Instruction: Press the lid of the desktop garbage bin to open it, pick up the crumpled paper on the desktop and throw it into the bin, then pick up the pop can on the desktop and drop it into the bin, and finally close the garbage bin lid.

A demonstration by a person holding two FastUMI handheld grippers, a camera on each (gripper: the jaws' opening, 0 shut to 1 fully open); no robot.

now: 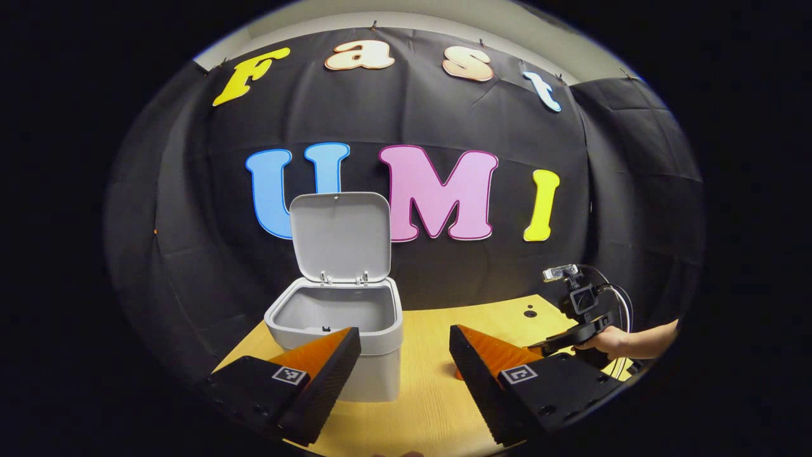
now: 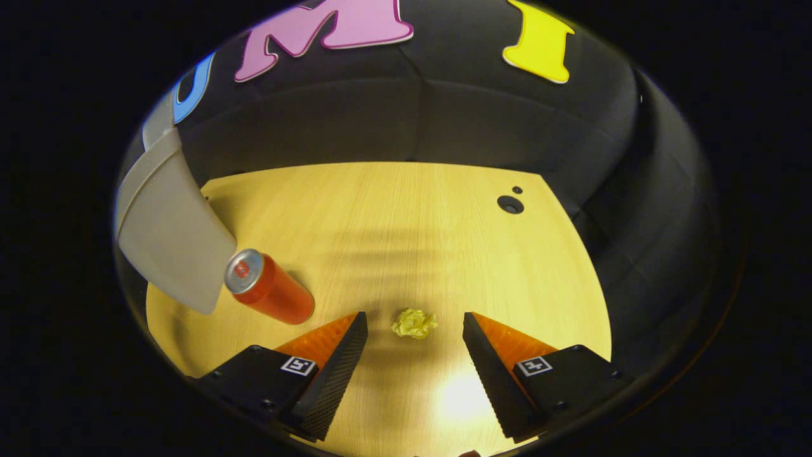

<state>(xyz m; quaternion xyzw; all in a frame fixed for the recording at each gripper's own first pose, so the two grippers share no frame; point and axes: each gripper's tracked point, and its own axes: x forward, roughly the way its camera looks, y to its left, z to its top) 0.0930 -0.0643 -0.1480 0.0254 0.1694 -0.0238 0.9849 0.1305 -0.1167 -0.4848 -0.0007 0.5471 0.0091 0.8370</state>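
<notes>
The grey bin (image 1: 336, 330) stands on the wooden desk with its lid (image 1: 340, 236) swung upright. My left gripper (image 1: 405, 346) is open just in front of the bin, its left finger overlapping the bin's front wall. In the right gripper view, a yellow crumpled paper (image 2: 414, 323) lies on the desk between my right gripper's (image 2: 415, 330) open fingers, near their tips. A red pop can (image 2: 269, 287) stands to the left, beside the bin (image 2: 168, 228). In the left gripper view the right gripper (image 1: 574, 317) shows farther off at right, held by a hand (image 1: 609, 341).
The wooden desk (image 2: 412, 228) has a round cable hole (image 2: 510, 204) near its far right corner. Black cloth walls close the booth behind and to the sides. Open desk surface lies between the bin and the right gripper.
</notes>
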